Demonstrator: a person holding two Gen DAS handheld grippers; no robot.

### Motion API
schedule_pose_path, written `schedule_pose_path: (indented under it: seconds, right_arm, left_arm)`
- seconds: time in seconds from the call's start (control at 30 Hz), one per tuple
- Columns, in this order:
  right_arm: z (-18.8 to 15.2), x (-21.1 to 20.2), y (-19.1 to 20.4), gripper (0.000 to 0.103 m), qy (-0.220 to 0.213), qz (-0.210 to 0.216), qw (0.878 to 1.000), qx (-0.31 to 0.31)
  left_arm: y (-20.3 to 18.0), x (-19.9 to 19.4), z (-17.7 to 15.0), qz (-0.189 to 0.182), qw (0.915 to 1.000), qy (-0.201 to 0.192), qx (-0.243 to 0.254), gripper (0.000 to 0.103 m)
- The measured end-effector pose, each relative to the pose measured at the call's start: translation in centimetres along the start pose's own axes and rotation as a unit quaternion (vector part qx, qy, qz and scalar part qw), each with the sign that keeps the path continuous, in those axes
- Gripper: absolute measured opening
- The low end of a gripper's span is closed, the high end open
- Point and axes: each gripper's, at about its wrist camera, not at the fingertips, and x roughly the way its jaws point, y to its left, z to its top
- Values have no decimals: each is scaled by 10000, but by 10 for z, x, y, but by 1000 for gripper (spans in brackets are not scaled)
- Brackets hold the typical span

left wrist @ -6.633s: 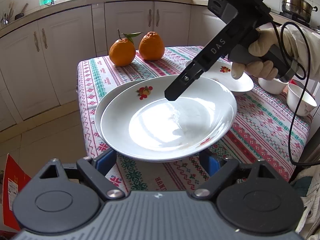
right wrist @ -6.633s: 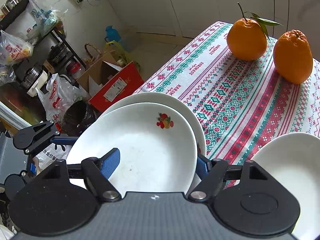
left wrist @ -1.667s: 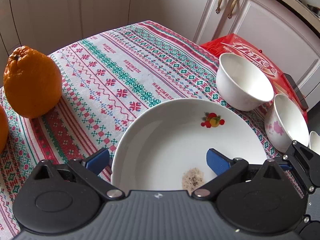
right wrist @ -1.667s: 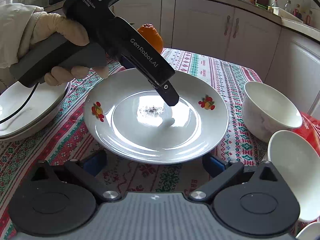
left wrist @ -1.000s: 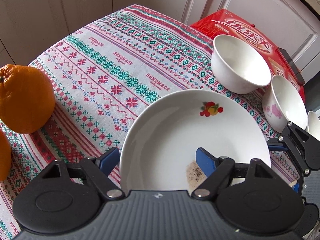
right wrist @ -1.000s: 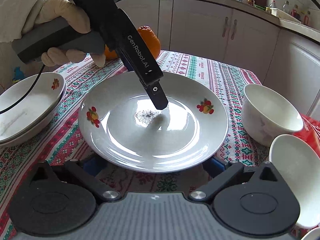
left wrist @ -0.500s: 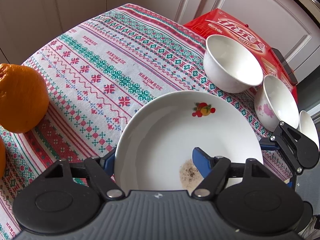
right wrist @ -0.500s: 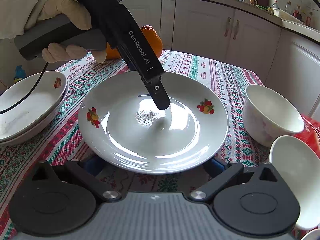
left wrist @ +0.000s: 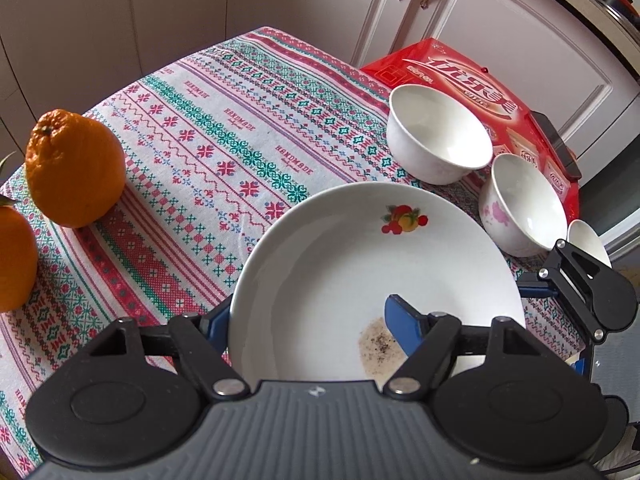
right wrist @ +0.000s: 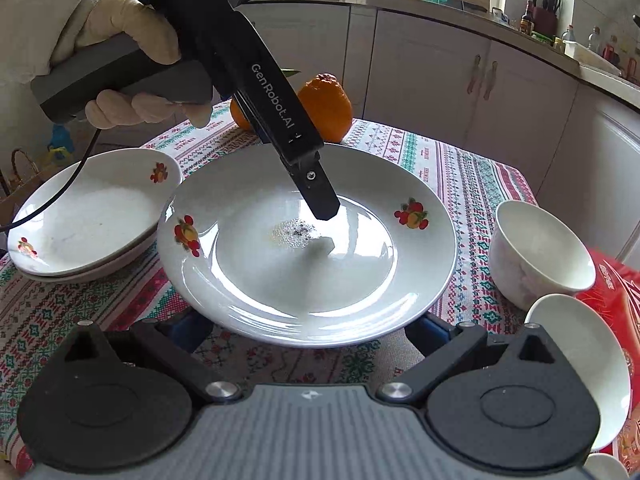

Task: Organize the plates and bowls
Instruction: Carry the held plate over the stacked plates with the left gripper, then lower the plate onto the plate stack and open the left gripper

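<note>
A white plate with fruit prints (left wrist: 360,264) (right wrist: 304,252), with a speckled smear in its middle, is held above the tablecloth. My left gripper (left wrist: 308,320) is shut on its rim, one finger under the plate and one inside it (right wrist: 320,196). My right gripper (right wrist: 308,324) is open, its fingers hidden under the plate's near edge. A stack of two more plates (right wrist: 88,216) sits at the left. Three white bowls (left wrist: 440,136) (left wrist: 524,204) (left wrist: 588,244) stand at the right.
Two oranges (left wrist: 72,168) (left wrist: 12,256) sit on the patterned tablecloth (left wrist: 200,140). A red box (left wrist: 472,80) lies under the bowls at the table's edge. White kitchen cabinets (right wrist: 460,80) stand behind.
My left gripper has closed on the plate's rim and lifted it a little. The right gripper has stayed low under the plate's near edge.
</note>
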Motion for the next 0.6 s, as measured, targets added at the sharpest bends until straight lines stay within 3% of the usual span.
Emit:
schedule_pose_path:
  seconds: [0.33, 0.6]
  right_arm:
    - [11, -26, 27, 103, -212, 383, 9984, -360]
    - [16, -33, 57, 103, -233, 834, 9940, -674]
  left_arm:
    - [-5, -53, -39, 335, 9984, -339, -292, 76]
    - [2, -87, -90, 576, 9939, -553, -755, 76]
